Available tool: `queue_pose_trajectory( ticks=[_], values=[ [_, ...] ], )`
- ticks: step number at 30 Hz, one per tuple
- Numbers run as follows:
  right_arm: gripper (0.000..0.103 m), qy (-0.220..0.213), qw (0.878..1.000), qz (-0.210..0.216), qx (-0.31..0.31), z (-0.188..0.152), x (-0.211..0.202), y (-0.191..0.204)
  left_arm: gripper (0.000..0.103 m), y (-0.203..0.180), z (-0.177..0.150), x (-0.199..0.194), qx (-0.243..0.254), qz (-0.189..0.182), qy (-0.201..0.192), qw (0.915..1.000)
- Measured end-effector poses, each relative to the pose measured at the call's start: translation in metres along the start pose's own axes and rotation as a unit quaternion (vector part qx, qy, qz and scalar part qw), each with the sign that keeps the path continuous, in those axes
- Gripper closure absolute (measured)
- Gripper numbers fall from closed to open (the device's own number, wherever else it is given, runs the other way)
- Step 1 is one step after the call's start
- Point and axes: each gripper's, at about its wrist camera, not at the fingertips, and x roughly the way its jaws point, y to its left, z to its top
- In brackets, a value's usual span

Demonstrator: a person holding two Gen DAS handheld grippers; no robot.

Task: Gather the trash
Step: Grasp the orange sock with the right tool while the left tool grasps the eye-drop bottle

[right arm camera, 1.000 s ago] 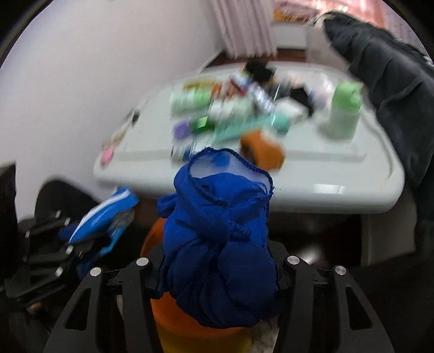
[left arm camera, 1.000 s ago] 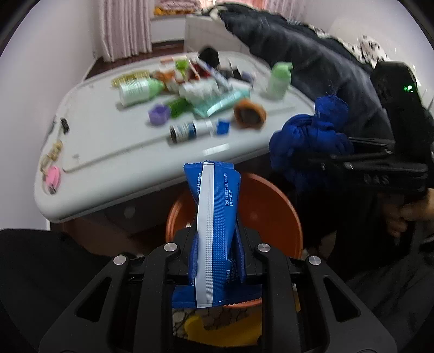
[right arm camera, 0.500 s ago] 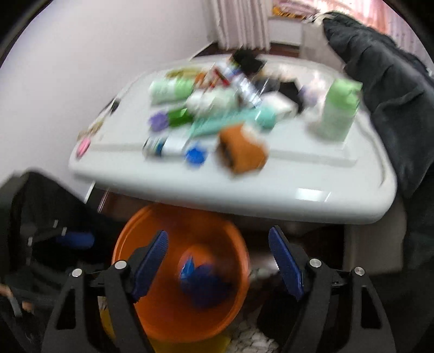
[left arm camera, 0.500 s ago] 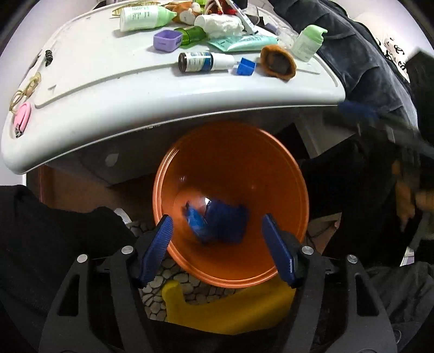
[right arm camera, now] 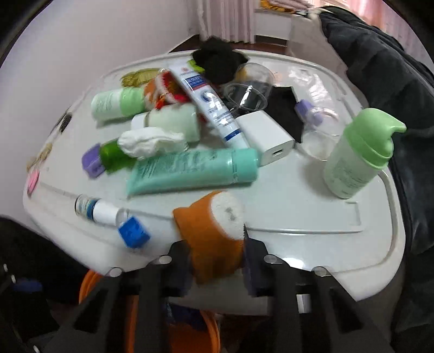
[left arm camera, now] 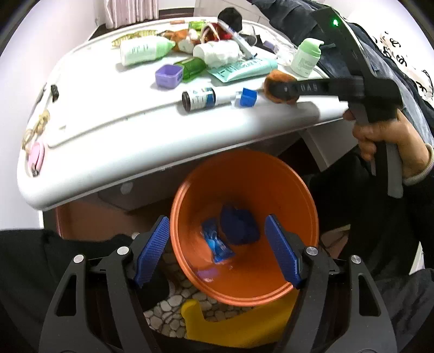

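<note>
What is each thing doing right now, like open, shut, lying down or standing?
Orange plastic bin: upright, holding trash.
Blue foil wrapper: lying in the bin.
Dark blue cloth wad: lying in the bin.
Left gripper: fingers opening, empty.
Right gripper: shut on orange sponge.
Teal tube: lying flat, capped.
Green pump bottle: standing upright.

Home bedroom, toiletry-strewn white table [right arm camera: 298, 217], pink curtains [right arm camera: 227, 21], dark bedding [right arm camera: 379, 54]

Bin [left arm camera: 187, 195] on floor below counter [left arm camera: 114, 135] near edge; wrapper [left arm camera: 217, 241] and cloth wad [left arm camera: 238, 225] inside, wrapper left of wad. On counter: tube [right arm camera: 190, 171] behind sponge [right arm camera: 214, 233]; pump bottle [right arm camera: 358, 154] far right; cube [right arm camera: 133, 233] left of sponge.
</note>
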Motion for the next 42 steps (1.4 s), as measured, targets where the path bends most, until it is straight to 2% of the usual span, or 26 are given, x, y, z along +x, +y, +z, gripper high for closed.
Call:
queue_pose_trajectory(
  ticks=[3, 4, 7, 10, 14, 17, 20, 23, 25, 26, 28, 29, 30, 32, 35, 41, 42],
  values=[
    [0.079, -0.05, 0.998, 0.02, 0.043, -0.004, -0.025, -0.015, 0.032, 0.0, 0.01, -0.001, 0.007, 0.01, -0.015, 0.9998],
    [0.079, -0.081, 0.994, 0.032, 0.072, -0.007, -0.042, -0.027, 0.032, -0.001, 0.015, -0.001, 0.01, 0.015, -0.025, 0.9995],
    [0.079, -0.122, 0.985, 0.043, 0.116, -0.018, -0.066, -0.049, 0.032, -0.004, 0.038, -0.001, 0.022, 0.03, -0.065, 0.9972],
    [0.079, -0.11, 0.981, 0.052, 0.149, -0.03, -0.061, -0.065, 0.032, -0.008, 0.062, 0.011, 0.049, 0.055, -0.086, 0.9936],
    [0.078, -0.105, 0.981, 0.053, 0.155, -0.032, -0.057, -0.069, 0.032, -0.017, 0.086, 0.033, 0.133, 0.08, -0.077, 0.9849],
    [0.078, -0.113, 0.982, 0.05, 0.145, -0.03, -0.056, -0.063, 0.032, -0.021, 0.096, 0.046, 0.197, 0.085, -0.066, 0.9744],
    [0.078, -0.115, 0.982, 0.051, 0.138, -0.029, -0.056, -0.06, 0.031, -0.018, 0.104, 0.052, 0.238, 0.07, -0.064, 0.9667],
    [0.078, -0.114, 0.982, 0.054, 0.14, -0.029, -0.056, -0.062, 0.032, -0.009, 0.113, 0.055, 0.253, 0.035, -0.052, 0.9655],
    [0.078, -0.111, 0.982, 0.055, 0.142, -0.027, -0.054, -0.062, 0.039, -0.001, 0.118, 0.055, 0.255, 0.001, -0.043, 0.9659],
    [0.078, -0.11, 0.982, 0.055, 0.143, -0.027, -0.053, -0.062, 0.045, 0.003, 0.121, 0.056, 0.254, -0.024, -0.036, 0.9661],
    [0.078, -0.108, 0.982, 0.053, 0.143, -0.026, -0.052, -0.062, 0.047, 0.006, 0.121, 0.055, 0.261, -0.046, -0.034, 0.9637],
    [0.078, -0.107, 0.983, 0.051, 0.14, -0.026, -0.051, -0.061, 0.043, 0.008, 0.122, 0.055, 0.269, -0.051, -0.038, 0.961],
    [0.078, -0.106, 0.983, 0.05, 0.139, -0.026, -0.051, -0.06, 0.034, 0.009, 0.121, 0.055, 0.274, -0.05, -0.044, 0.9594],
    [0.078, -0.103, 0.984, 0.049, 0.134, -0.025, -0.048, -0.057, 0.028, 0.013, 0.125, 0.059, 0.268, -0.055, -0.041, 0.9611],
    [0.078, -0.102, 0.985, 0.048, 0.134, -0.024, -0.047, -0.056, 0.029, 0.023, 0.13, 0.061, 0.251, -0.08, -0.022, 0.9645],
    [0.078, -0.098, 0.985, 0.047, 0.132, -0.023, -0.044, -0.054, 0.03, 0.02, 0.124, 0.053, 0.296, -0.052, -0.041, 0.9529],
    [0.078, -0.097, 0.986, 0.047, 0.13, -0.023, -0.043, -0.053, 0.039, 0.02, 0.125, 0.056, 0.301, -0.033, -0.042, 0.952]
  ],
)
